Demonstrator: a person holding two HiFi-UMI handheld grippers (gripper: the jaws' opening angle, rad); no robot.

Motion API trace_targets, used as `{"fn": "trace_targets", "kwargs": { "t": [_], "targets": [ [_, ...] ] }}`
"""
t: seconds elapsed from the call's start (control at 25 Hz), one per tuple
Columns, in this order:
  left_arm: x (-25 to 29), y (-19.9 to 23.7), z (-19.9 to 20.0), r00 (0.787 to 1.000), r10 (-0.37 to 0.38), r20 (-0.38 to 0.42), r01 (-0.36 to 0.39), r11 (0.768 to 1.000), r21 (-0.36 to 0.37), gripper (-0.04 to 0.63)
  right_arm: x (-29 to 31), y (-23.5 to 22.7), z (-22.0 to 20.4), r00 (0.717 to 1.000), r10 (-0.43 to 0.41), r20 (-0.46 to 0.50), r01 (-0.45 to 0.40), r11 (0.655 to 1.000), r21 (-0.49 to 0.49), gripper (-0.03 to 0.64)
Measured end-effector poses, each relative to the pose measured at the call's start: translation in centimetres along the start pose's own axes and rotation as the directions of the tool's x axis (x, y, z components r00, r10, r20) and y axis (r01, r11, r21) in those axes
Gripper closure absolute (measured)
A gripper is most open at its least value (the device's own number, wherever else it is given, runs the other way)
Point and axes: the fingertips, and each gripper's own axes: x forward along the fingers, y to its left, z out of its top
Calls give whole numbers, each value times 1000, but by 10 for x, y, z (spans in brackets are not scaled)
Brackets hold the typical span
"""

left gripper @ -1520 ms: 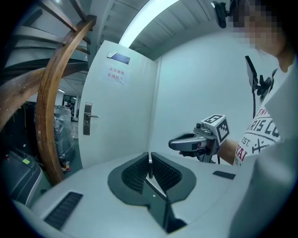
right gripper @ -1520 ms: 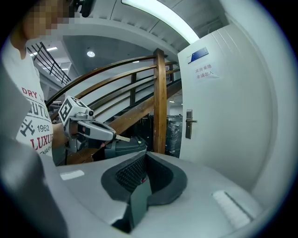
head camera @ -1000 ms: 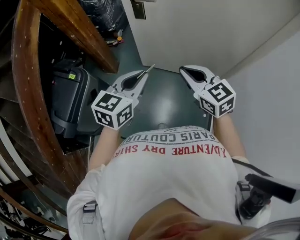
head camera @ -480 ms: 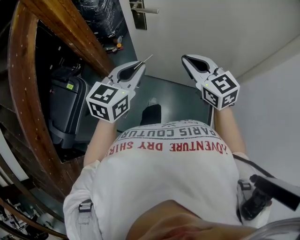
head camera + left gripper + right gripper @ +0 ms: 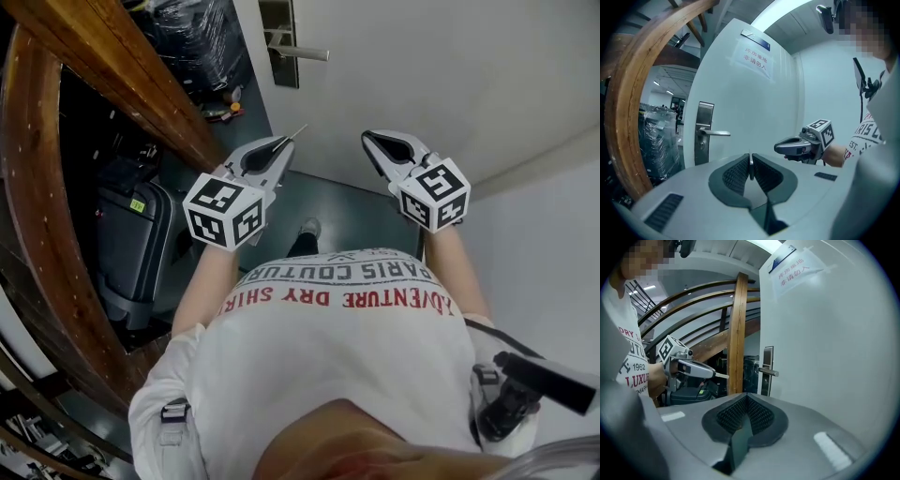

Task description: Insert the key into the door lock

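Observation:
A thin silver key (image 5: 296, 134) sticks out from the tip of my left gripper (image 5: 284, 142), which is shut on it. In the left gripper view the key (image 5: 750, 165) stands upright between the pads. The white door (image 5: 422, 66) is ahead, with a steel lock plate (image 5: 278, 42) and a lever handle (image 5: 307, 53) at its left edge. The keyhole (image 5: 700, 146) sits below the handle (image 5: 715, 133), some way off from the key. My right gripper (image 5: 367, 139) is shut and holds nothing, level with the left one.
A curved wooden stair rail (image 5: 141, 75) runs along the left, close to the left gripper. A black suitcase (image 5: 131, 244) stands below it and a wrapped black load (image 5: 192, 42) stands beside the door. A white wall (image 5: 544, 234) closes off the right.
Both grippers have moved forward toward the door, side by side. The lock plate and handle have come further into the head view.

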Motion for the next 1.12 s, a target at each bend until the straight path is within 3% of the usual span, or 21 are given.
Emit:
{"fn": "trace_targets", "kwargs": {
  "t": [0.36,0.56,0.68,0.96,1.12],
  "targets": [
    [28,53,-5,999,15,-38,-17,999,-48,574,70,-46,25,999,5,31,-4,999,-49,610],
    [38,69,-13,998,25,-53,-29,997,-69,574,112,-74,43,997,-7,72,16,993,-114,551],
    [39,74,-14,998,31,-56,-35,996,-79,574,130,-91,51,995,-24,97,34,994,-107,490],
    [34,78,-14,998,31,-61,-38,993,-110,574,163,-105,55,997,-20,76,26,996,-89,417],
    [34,83,-19,998,31,-60,-39,990,-137,574,177,-103,53,997,3,71,2,997,-72,419]
  ]
}}
